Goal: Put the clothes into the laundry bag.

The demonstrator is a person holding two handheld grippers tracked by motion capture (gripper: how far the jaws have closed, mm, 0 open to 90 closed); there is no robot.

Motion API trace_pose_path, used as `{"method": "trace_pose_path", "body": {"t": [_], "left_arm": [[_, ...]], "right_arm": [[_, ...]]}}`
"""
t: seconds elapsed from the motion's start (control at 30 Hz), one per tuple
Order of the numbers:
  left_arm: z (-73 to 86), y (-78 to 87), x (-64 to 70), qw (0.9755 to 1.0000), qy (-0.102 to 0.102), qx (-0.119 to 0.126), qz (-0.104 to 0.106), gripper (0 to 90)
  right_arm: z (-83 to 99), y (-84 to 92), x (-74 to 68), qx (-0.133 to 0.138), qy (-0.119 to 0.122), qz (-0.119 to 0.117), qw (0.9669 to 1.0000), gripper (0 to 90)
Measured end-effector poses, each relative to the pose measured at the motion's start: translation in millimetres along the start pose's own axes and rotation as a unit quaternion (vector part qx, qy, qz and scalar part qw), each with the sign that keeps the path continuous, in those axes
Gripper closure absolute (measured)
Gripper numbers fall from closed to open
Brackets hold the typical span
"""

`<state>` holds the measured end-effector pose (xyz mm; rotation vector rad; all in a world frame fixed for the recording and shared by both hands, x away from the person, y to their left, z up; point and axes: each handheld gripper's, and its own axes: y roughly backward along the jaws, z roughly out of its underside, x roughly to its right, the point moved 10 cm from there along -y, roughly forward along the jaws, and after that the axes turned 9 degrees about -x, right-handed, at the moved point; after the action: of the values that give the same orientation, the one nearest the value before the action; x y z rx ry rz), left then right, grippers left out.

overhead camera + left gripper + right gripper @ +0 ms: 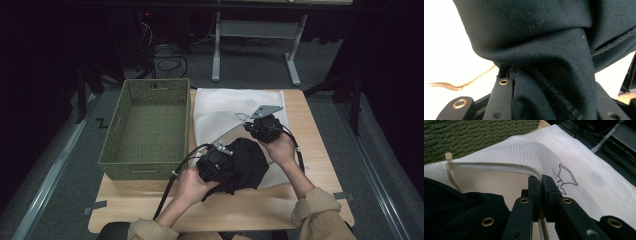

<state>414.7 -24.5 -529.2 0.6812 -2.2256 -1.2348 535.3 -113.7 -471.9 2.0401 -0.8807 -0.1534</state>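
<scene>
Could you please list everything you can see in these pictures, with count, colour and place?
basket: one, green woven, on the table's left part, nothing visible inside.
mesh bag: one, white, zipped edge, flat on the table right of the basket.
black garment: one, bunched at the bag's opening, near the table's middle.
table: one, light wood, under all of these.
metal frame: one, grey, on the floor beyond the table.
cables: several, black, on the floor behind the basket.
left hand-held gripper: one, black, clamped on the garment.
right hand-held gripper: one, black, shut on the bag's zipped edge.
sleeves: two, tan, at the bottom.
</scene>
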Motion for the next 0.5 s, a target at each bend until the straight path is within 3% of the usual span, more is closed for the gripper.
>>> {"method": "trace_pose_path", "body": {"t": [0.5], "left_arm": [[-10.7,-9.9,-4.8,0.9998,0.012,0.015,-0.006,62.2]], "right_arm": [[-0.4,2.2,-1.3,0.003,0.001,0.0,1.0,87.1]]}}
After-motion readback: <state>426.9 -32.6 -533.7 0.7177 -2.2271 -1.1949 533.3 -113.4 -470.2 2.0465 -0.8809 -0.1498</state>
